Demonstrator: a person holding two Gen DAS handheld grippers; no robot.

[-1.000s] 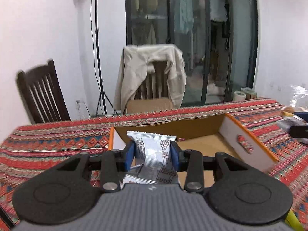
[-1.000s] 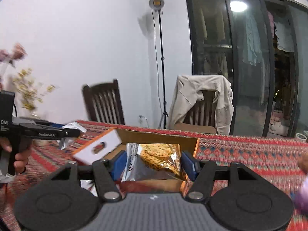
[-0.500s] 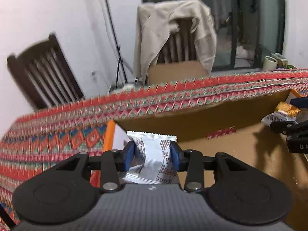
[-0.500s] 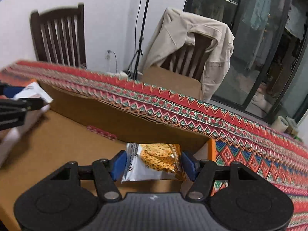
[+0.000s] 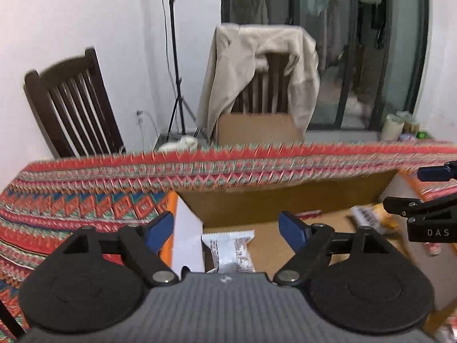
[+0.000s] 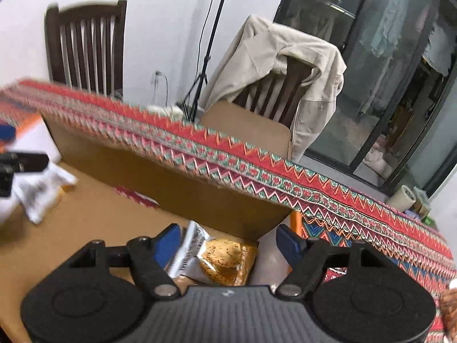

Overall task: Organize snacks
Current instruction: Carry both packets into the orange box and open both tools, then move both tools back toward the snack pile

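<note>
Silver snack packet [image 5: 232,253] lengthwise away from camera, inside cardboard box [image 5: 285,200].

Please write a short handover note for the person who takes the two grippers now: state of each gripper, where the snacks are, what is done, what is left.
Left gripper: jaws just opened, white snack packet released in the cardboard box, at its left end.
Right gripper: jaws just opened, cookie packet lies loose in the box's right corner.
Done: both packets are in the box.
Left: withdraw both grippers; fetch any remaining snacks.

A beige jacket [image 5: 257,65] drapes one of two wooden chairs [image 5: 71,105].
</note>
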